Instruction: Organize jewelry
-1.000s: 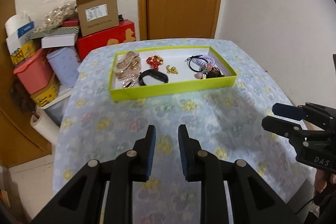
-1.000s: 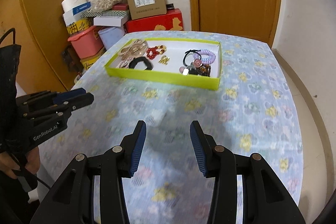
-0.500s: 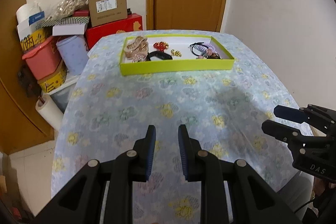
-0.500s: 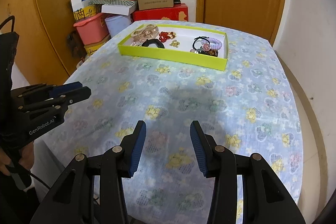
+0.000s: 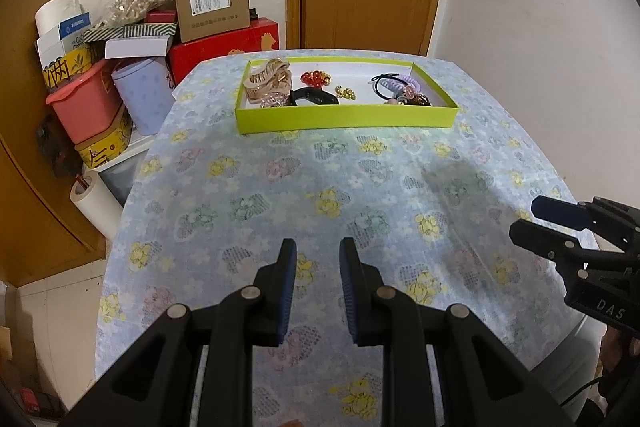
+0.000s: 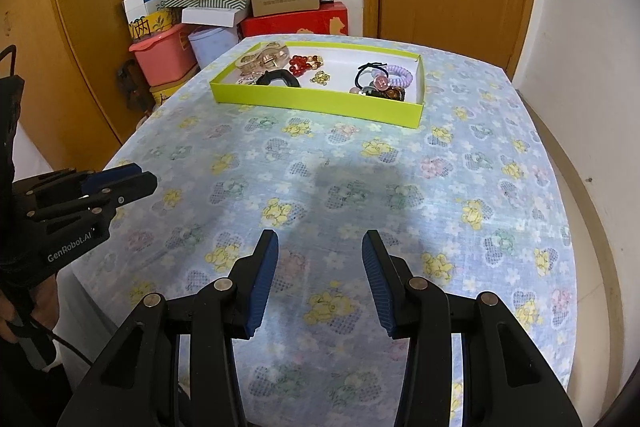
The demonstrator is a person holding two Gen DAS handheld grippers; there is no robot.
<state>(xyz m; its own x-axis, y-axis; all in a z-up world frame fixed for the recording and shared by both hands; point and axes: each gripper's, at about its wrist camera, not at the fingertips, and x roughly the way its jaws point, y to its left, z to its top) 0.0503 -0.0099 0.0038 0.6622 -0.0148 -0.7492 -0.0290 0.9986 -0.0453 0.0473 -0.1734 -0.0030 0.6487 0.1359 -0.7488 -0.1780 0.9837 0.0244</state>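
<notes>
Currently the left gripper (image 5: 317,269) sits at the bottom centre of its frame, jaws spread to a narrow gap and holding nothing. The right gripper (image 6: 320,259), also bottom centre, has its jaws spread wider, likewise holding nothing. Both hover over the near end of the floral tablecloth (image 6: 360,187). The lime-green tray (image 5: 344,115) lies straight ahead in the upper centre, well apart from both grippers, its long axis crosswise to the fingers. It holds hair claws (image 5: 267,83), red beads (image 5: 314,79) and hair ties (image 5: 396,85). Neither gripper appears clearly nearer; a forward reach is required.
</notes>
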